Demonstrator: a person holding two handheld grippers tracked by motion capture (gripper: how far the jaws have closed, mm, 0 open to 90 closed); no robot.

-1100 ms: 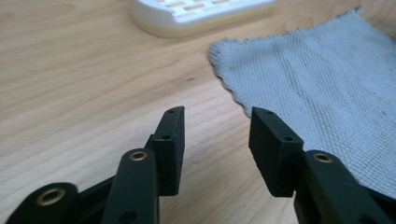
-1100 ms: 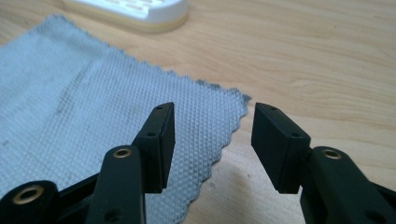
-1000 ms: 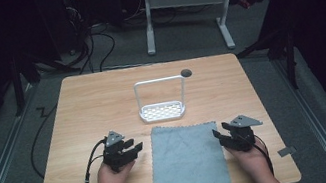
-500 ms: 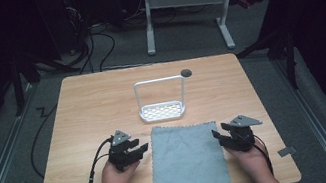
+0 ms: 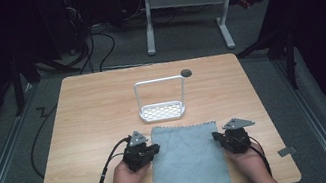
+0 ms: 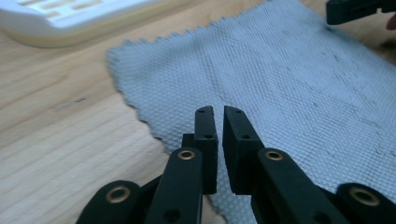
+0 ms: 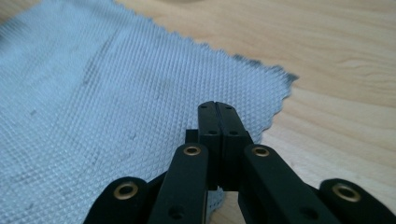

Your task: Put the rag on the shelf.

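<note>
On the table (image 5: 84,115), the left tool (image 5: 153,150) sits at the cloth's (image 5: 188,160) left edge, its jaws a narrow gap apart. A white rack (image 5: 163,111) stands just beyond. The right tool (image 5: 218,137), jaws pressed together, sits at the cloth's right edge.

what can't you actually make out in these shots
- Right gripper: jaws pressed together over the grey cloth; the right gripper view does not settle whether they pinch its edge.
- White rack: cut off by the top edge of the left gripper view.
- Dark round spot on the table: too small in the high view to identify.
</note>
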